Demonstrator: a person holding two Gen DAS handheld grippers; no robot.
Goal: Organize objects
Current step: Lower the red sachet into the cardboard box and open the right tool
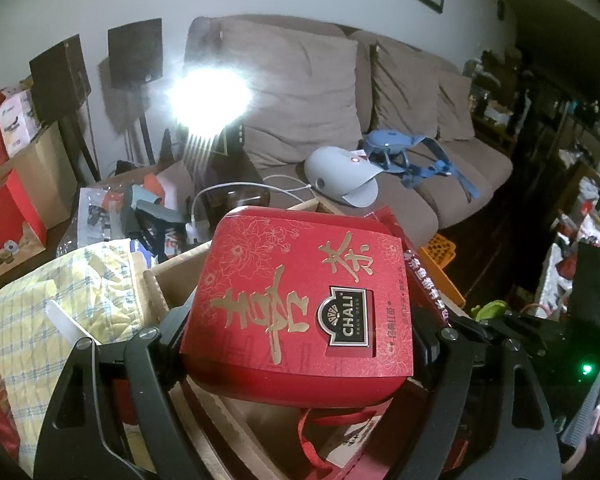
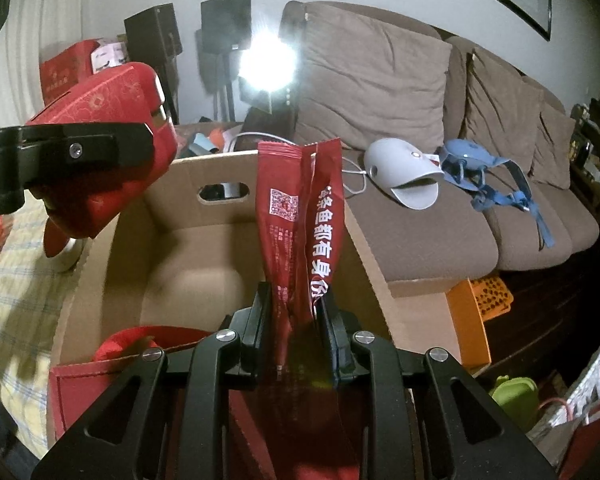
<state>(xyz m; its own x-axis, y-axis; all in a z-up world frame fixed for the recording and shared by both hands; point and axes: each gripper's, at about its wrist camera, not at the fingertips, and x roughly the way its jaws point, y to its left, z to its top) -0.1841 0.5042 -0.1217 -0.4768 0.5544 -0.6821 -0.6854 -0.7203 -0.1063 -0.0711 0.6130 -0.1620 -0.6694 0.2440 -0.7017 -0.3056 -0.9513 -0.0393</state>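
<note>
My left gripper (image 1: 300, 332) is shut on a wide red tea box (image 1: 300, 292) with gold characters and a CHALI label, held above an open cardboard box (image 1: 176, 268). The same tea box (image 2: 112, 136) shows at the upper left of the right wrist view, clamped by a black finger (image 2: 80, 148). My right gripper (image 2: 296, 312) is shut on a tall red snack packet (image 2: 300, 216) with white print, upright over the cardboard box (image 2: 180, 248). That packet's edge (image 1: 424, 284) shows beside the tea box. A red bag (image 2: 132, 356) lies inside the box's near end.
A brown sofa (image 2: 420, 208) stands behind the box, with a white device (image 2: 400, 176) and a blue strap gadget (image 2: 484, 172) on its seat. An orange crate (image 2: 484, 300) sits below it. A yellow checked cloth (image 1: 52, 308) lies on the left. A bright lamp (image 1: 208, 100) glares behind.
</note>
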